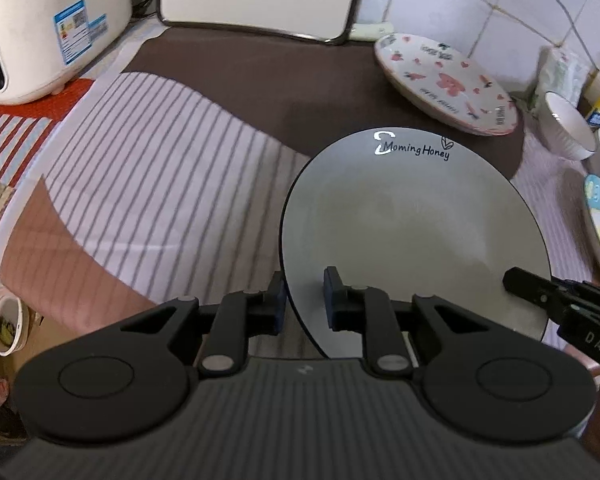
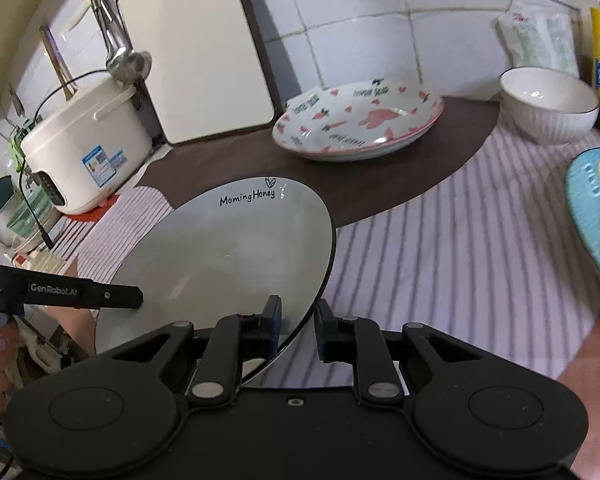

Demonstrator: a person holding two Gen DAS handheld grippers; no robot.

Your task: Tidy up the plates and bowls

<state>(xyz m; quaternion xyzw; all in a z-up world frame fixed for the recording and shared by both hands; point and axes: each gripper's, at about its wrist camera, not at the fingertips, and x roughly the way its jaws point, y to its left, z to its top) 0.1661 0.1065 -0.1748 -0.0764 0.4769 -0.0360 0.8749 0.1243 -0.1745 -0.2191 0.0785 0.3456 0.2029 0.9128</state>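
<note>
Both claws are clamping the rim of the grey plate (image 1: 412, 220), which is tilting above the striped cloth (image 1: 160, 168) on the desk. The left claw (image 1: 305, 300) is gripping its near left edge, and the right claw (image 2: 298, 330) is pinching the near right edge. Behind it, the pink-patterned plate (image 2: 360, 128) is resting near the tiled wall, with a white bowl (image 2: 548, 104) sitting to its right.

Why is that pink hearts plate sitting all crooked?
The pink hearts plate sits tilted near the tiled wall, its far edge raised; what props it is hidden. Nothing looks spilled or broken. The grey plate is lifted too, gripped at its rim by both grippers.
</note>
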